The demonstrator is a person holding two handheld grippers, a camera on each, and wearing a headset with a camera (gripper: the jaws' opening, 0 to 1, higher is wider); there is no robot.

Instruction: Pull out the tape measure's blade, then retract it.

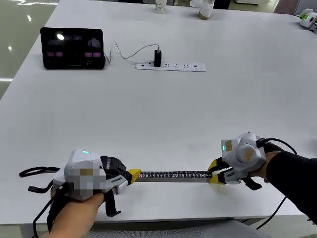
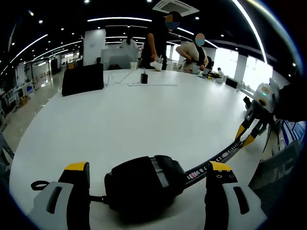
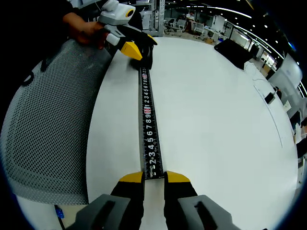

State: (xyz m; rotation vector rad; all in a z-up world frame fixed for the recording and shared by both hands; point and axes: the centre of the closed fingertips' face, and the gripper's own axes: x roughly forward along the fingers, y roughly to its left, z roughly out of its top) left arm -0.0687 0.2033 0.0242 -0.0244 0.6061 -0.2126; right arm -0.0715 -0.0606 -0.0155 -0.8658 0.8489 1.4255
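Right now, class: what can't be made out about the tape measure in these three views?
- Tip of the blade: right gripper view, hidden between the jaws of the right gripper.
- Numbers on the blade: head view, too small.
- Whether the left gripper presses the case: left gripper view, the case's bulk hides contact.

The counter [image 1: 163,109] is smooth, faintly glossy white; on it, the blade [image 1: 171,174] looks matt, the case [image 2: 144,184] dull plastic.

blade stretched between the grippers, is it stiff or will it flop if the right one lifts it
Probably springy rather than floppy: the blade runs straight from the case to the right gripper, which pinches its tip. It looks thin and light, so a longer span may buckle. Its smooth printed face could slip in the jaws.
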